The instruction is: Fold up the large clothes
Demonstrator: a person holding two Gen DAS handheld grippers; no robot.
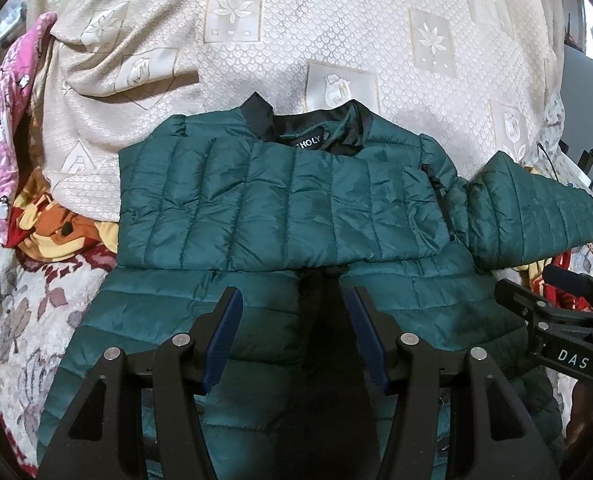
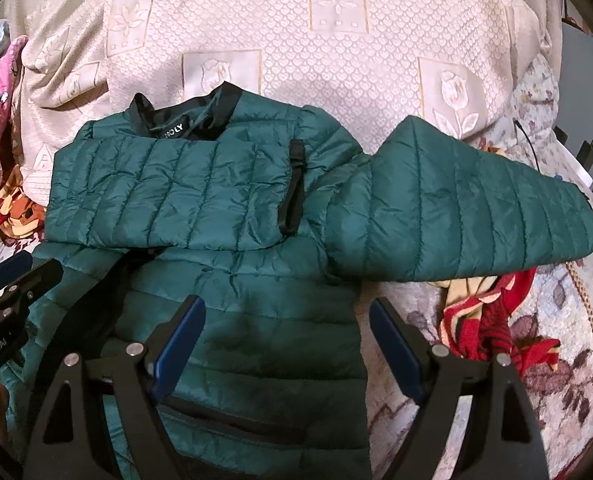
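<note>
— So, any writing you can read?

— The black neck label of the green puffer jacket (image 1: 280, 200) shows "HOLY"; whatever letters come before are hidden by the fabric. The right gripper (image 1: 552, 312) carries "DAS", and in the right wrist view the left gripper's (image 2: 0, 300) body reads "nRobot.AI", with its start cut off.

— Where does the jacket lie?

— Flat on the cream bedspread (image 1: 336, 32), collar away from the cameras, hem towards them. One sleeve (image 1: 532, 216) sticks out sideways to the right; the other is folded across the chest.

— And the claws?

— Both apart, hovering over the lower jacket and gripping nothing, the right gripper (image 2: 284, 340) wider than the left gripper (image 1: 294, 332).

— Anything unclear?

— The hem is hidden behind the fingers (image 1: 220, 340).
</note>
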